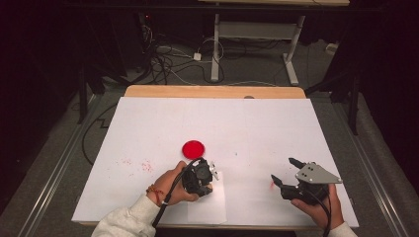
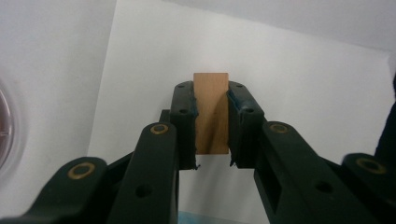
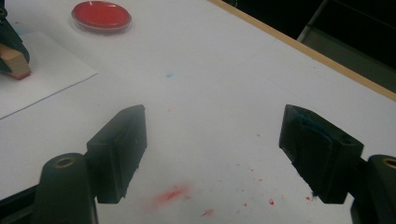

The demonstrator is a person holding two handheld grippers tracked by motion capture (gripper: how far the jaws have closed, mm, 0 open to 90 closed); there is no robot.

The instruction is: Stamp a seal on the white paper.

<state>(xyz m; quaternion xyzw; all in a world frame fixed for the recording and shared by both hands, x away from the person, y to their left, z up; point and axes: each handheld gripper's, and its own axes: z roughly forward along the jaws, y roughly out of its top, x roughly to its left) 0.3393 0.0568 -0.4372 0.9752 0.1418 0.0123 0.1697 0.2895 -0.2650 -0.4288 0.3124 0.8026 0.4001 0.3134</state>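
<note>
A small wooden block is pinched between the pads of my left gripper, which is shut on it. In the high view that gripper points down over a white paper sheet near the front edge. The block has a red-stained lower edge that appears to rest on the sheet. A round red dish lies just beyond the left hand. My right gripper hovers low over the table at the right, open, with nothing between its pads.
White covering spans the table, with a bare wooden strip at its far edge. Red smears mark the left side and more red smears lie under the right gripper. Beyond the table are cables and a desk frame.
</note>
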